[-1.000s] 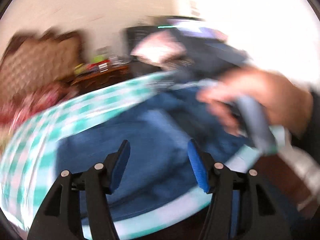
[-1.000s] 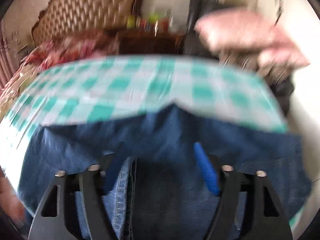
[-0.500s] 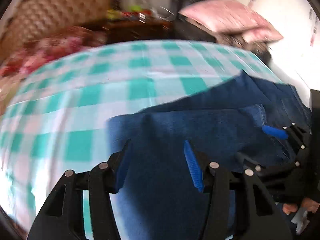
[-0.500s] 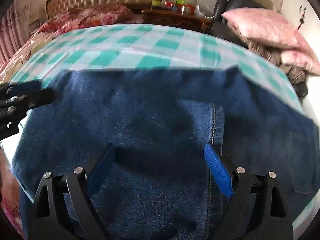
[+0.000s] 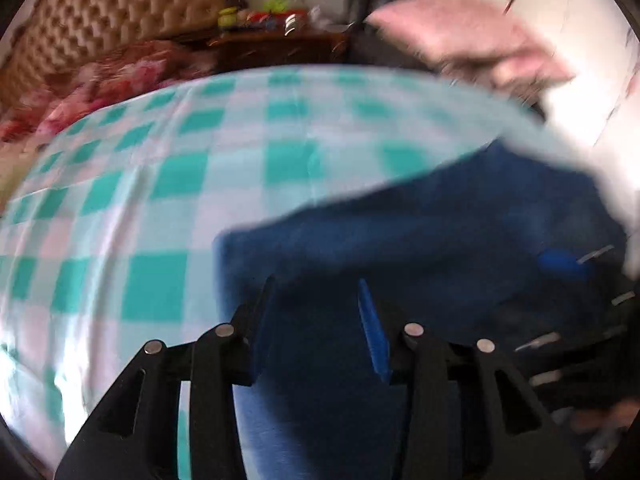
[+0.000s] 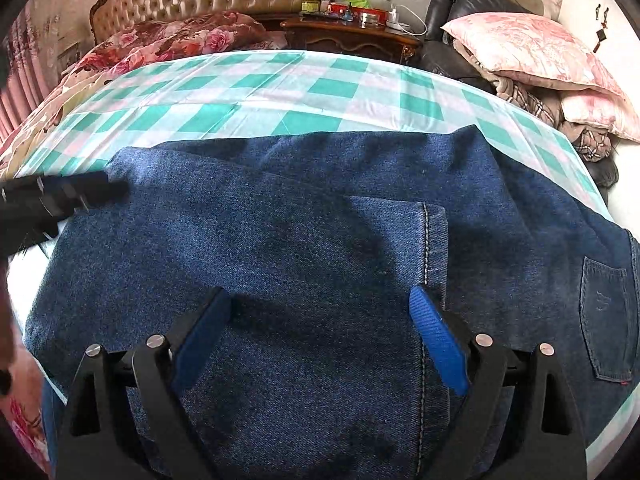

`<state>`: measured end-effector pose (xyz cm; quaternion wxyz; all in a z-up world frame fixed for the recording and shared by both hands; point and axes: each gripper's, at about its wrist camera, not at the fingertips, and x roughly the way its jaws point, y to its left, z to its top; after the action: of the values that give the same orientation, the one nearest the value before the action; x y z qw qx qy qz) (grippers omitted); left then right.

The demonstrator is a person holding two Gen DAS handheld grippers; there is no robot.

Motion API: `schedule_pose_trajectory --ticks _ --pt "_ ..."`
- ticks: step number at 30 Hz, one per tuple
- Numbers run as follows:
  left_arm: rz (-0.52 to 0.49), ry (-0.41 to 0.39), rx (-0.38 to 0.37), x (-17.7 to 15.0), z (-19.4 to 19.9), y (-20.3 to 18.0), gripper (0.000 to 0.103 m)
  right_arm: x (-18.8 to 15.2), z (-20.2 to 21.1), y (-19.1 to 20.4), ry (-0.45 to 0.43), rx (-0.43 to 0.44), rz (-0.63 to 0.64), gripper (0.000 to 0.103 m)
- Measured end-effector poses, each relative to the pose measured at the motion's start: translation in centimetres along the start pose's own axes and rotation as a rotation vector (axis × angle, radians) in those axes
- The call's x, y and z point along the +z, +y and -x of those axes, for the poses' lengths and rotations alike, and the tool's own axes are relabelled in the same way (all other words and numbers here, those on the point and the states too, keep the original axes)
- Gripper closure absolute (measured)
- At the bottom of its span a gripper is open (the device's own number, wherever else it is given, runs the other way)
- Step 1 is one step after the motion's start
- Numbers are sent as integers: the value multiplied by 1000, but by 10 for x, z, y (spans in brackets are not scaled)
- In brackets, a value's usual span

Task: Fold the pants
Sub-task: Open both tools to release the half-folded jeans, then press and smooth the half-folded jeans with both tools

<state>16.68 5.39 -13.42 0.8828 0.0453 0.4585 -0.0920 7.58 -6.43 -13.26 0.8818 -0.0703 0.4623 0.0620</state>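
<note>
dark denim pants (image 6: 304, 240) with stitched seam, folded flat on checked sheet (image 6: 256, 92), left gripper (image 5: 316, 320) closing over denim, right gripper (image 6: 320, 332) wide, empty

The left tongs (image 5: 316, 320) point steeply down at the bed's near left corner, their jaws closing with denim between them. The right tongs (image 6: 320, 336) also tilt downward at the near edge, jaws spread wide, gripping nothing.

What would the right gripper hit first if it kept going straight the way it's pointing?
Most likely the jeans: the right gripper stands open and angled down over the folded denim, with nothing between its fingers and the cloth. Exact depth is unclear.
</note>
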Motion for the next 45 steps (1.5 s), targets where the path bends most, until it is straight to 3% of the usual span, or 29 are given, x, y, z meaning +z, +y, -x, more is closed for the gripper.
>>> schedule_pose_trajectory --ticks 1,2,4,7,8,10,14,15,16,17,20,24,26,28,30,33,36,38,39,41,43,45 --pt "31 0 82 -5 -1 8 52 0 0 0 0 3 3 15" --pt "78 -3 101 -4 2 15 46 0 0 0 0 6 3 15" --pt "183 -35 149 -9 20 23 54 -1 0 0 -5 9 2 15" --pt "76 -95 -17 -21 45 -13 52 -1 1 0 -3 6 1 15" --pt "46 -93 -83 -29 48 -26 51 -1 1 0 -1 7 4 15" --pt "20 -59 -133 -47 44 -40 50 -1 1 0 2 9 7 15" --pt "-18 -63 11 -74 39 -33 50 -1 1 -1 4 20 10 15" --pt "-11 -61 69 -76 42 -25 48 -1 1 -1 3 23 12 15" --pt "16 -54 196 -77 44 -12 41 -2 1 -2 1 27 15 15" --pt "54 -56 226 -78 48 1 41 -2 1 -2 1 28 16 15" --pt "144 -106 112 -77 64 20 45 -1 1 -1 8 22 14 15" --pt "14 -110 -11 -80 60 -24 42 1 5 -2 9 14 5 15" --pt "-23 -92 38 -91 45 -36 38 0 15 -5 -14 -44 -21 15" --pt "55 -96 50 -94 46 -22 32 -4 31 -10 -61 -36 -36 15" --pt "120 -78 135 -97 47 -2 21 -11 37 -13 -68 -33 -30 15" --pt "214 -85 113 -96 52 22 30 -21 28 -20 -17 -65 -19 15" --pt "134 -143 52 -93 63 3 30 -33 19 -37 7 -6 -94 14" --pt "69 -136 -12 -90 57 -15 30 -35 20 -38 0 -4 -84 13" --pt "48 -123 -7 -91 53 -21 29 -36 20 -37 0 -5 -80 13" --pt "31 -111 82 -96 44 -19 24 -34 21 -37 10 -6 -81 13" --pt "141 -85 96 -98 44 2 23 -31 30 -34 -18 -41 -63 13" --pt "203 -74 133 -97 46 19 23 -21 45 -31 -86 -21 -51 13"
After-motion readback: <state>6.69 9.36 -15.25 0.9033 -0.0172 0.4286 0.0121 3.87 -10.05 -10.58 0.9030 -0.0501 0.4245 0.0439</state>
